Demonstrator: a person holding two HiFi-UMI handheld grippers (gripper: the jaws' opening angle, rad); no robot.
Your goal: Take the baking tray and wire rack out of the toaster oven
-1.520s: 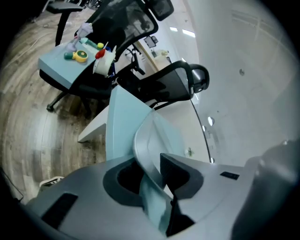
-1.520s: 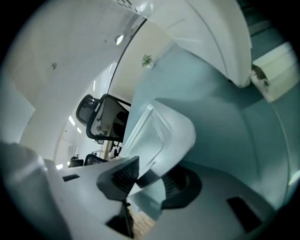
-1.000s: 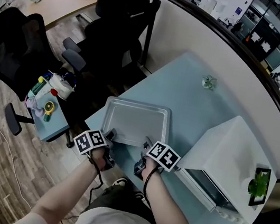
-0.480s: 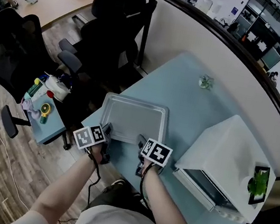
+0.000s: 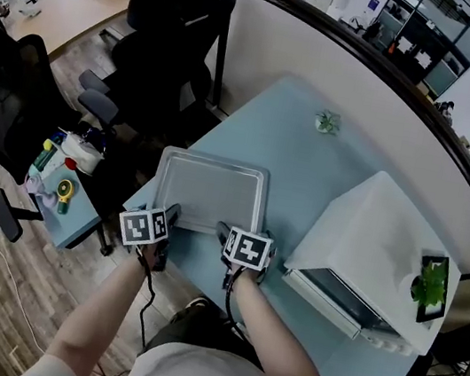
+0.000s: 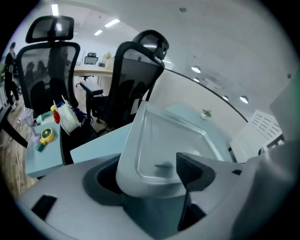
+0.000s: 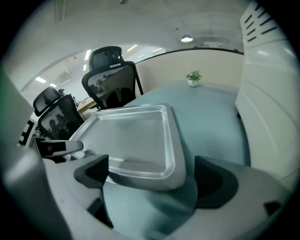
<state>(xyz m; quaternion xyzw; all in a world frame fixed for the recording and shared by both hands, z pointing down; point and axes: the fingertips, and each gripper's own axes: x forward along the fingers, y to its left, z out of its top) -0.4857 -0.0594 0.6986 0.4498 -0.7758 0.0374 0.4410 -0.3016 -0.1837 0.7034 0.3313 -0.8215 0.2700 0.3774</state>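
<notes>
Noted silver rectangular metal baking tray (image 5: 209,192) on the pale blue surface (image 5: 311,165), centre frame, left of the white toaster oven (image 5: 378,244). My left hand-held gripper (image 5: 171,215) and right hand-held gripper (image 5: 226,230) had just been opening, jaws apart astride its near rim. No wire rack seen; I judged it pending.

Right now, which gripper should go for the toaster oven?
Right. The right gripper, jaws just opened around the baking tray, sits nearer the toaster oven; the left gripper, likewise just opened, is farther away.
</notes>
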